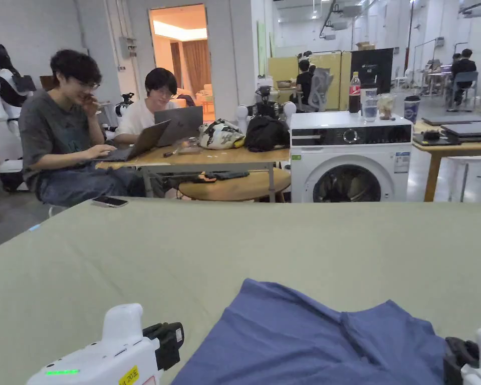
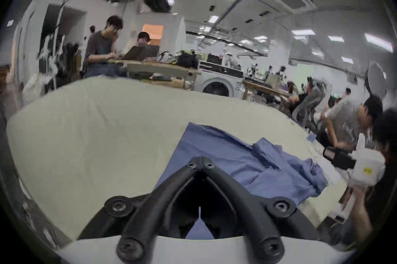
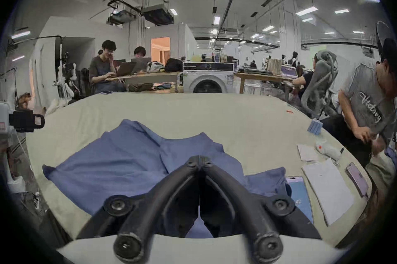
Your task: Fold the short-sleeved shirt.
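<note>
A blue short-sleeved shirt [image 1: 309, 341] lies rumpled on the pale green table [image 1: 184, 250], close to the near edge. In the left gripper view the shirt [image 2: 225, 152] spreads out beyond my left gripper [image 2: 200, 161], whose jaws meet at the tips with nothing visible between them. My right gripper [image 3: 199, 159] is likewise shut, hovering over the shirt [image 3: 120, 157], with one sleeve bunched to its right. In the head view the left gripper [image 1: 167, 343] sits just left of the shirt and the right gripper [image 1: 457, 356] at its right edge.
A phone [image 1: 109, 201] rests on the table's far left edge. Papers [image 3: 326, 189], a blue booklet [image 3: 300, 197] and another phone [image 3: 356, 178] lie on the right side. A person [image 3: 369, 105] leans in there. Behind stand a washing machine [image 1: 349, 155] and desks with seated people.
</note>
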Motion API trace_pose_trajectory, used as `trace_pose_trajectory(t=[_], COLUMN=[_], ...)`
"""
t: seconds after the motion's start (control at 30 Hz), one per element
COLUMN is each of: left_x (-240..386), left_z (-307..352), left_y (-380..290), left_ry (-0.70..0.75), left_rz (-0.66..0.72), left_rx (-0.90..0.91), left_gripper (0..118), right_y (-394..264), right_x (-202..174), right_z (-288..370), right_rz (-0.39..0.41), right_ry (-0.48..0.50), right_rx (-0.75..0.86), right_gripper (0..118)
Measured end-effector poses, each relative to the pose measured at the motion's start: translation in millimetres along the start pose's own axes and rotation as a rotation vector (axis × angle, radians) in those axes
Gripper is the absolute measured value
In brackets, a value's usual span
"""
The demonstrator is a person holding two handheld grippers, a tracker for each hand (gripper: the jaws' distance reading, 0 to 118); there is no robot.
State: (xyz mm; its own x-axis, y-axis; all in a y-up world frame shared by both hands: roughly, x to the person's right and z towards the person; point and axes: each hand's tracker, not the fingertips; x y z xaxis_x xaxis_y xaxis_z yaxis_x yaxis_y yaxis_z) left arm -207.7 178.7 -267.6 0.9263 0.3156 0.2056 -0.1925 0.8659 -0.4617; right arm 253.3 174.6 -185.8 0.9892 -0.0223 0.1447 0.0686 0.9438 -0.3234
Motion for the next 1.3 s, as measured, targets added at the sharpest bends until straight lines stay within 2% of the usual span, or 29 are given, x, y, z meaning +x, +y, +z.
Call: trace_pose_trajectory(t=[0.03, 0.07, 0.13, 0.17, 0.27, 0.33, 0.43, 0.5, 0.53, 0.57, 0.6, 0.67, 0.8, 0.83, 0.9, 0.93, 1.0, 1.13, 1.23, 1.3], left_x=[-12.9, -27.7, -49.7, -58.1, -68.3, -57.6, -65.8, -56.5, -53.0, -49.7, -45.6, -42.2, -41.0, -38.1, -25.5, -23.9, -20.4, -16.8, -11.9, -32.2], left_z=[4.7, 8.9, 10.7, 8.1, -5.8, -8.7, -30.8, -30.8, -32.7, -36.9, -37.0, -41.2, -39.4, -40.2, -34.2, -32.8, -27.2, -25.4, -23.0, -30.5], left_y=[-4.6, -12.7, -32.9, -43.9, -69.7, -72.3, -85.0, -83.8, -84.1, -85.9, -86.5, -87.3, -79.1, -79.3, -79.2, -81.1, -78.9, -72.1, -71.0, -71.7], left_ry=[0.015, 0.036, 0.059, 0.055, 0.121, 0.162, 0.191, 0.221, 0.225, 0.183, 0.213, 0.233, 0.211, 0.213, 0.223, 0.226, 0.223, 0.215, 0.212, 0.207], left_rz=[0.043, 0.089, 0.186, 0.213, 0.177, 0.142, 0.204, 0.151, 0.102, 0.105, 0.094, 0.026, 0.048, 0.031, 0.003, 0.008, 0.014, 0.031, 0.023, 0.033], left_rx=[-0.009, -0.019, -0.056, -0.092, -0.158, -0.214, -0.291, -0.276, -0.281, -0.310, -0.320, -0.333, -0.369, -0.378, -0.377, -0.371, -0.362, -0.371, -0.382, -0.384], left_gripper=[0, 5, 37, 42, 45, 45, 43, 12, 12, 8, 4, 3, 3, 3, 3, 3, 3, 3, 3, 3], right_y=[-0.7, -1.9, -3.4, -5.2, -7.2, -8.7, -10.7, -12.7, -13.2, -13.7, -13.7, -10.9, 14.8, 22.7, 39.6, 45.4, 55.4, 63.1, 59.0, 51.8], right_x=[1.2, 1.9, 3.7, 3.5, 1.7, 3.4, 11.0, 18.6, 23.0, 27.7, 32.4, 41.9, 62.6, 67.7, 82.3, 90.0, 98.4, 106.0, 107.9, 105.1], right_z=[0.5, 0.6, -2.3, -2.7, -7.0, -7.3, -4.0, -2.0, -1.5, -2.2, -3.8, -8.5, -31.1, -41.4, -76.0, -87.7, -123.3, -191.7, -242.3, -268.2], right_rz=[-0.015, -0.036, -0.078, -0.083, -0.073, -0.070, -0.048, -0.041, -0.043, -0.050, -0.063, -0.089, -0.098, -0.094, -0.119, -0.141, -0.166, -0.125, -0.184, -0.200], right_ry=[0.023, 0.046, 0.101, 0.111, 0.104, 0.110, 0.097, 0.076, 0.066, 0.056, 0.049, 0.044, 0.046, 0.052, 0.122, 0.156, 0.147, 0.199, 0.233, 0.219], right_rx=[0.000, -0.002, -0.014, -0.012, -0.017, -0.027, -0.033, -0.039, -0.046, -0.053, -0.059, -0.069, -0.131, -0.158, -0.284, -0.318, -0.383, -0.533, -0.678, -0.720], right_gripper=[0, 0, 0, 0, 0, 0, 0, 0, 0, 0, 0, 0, 0, 2, 51, 62, 61, 61, 61, 61])
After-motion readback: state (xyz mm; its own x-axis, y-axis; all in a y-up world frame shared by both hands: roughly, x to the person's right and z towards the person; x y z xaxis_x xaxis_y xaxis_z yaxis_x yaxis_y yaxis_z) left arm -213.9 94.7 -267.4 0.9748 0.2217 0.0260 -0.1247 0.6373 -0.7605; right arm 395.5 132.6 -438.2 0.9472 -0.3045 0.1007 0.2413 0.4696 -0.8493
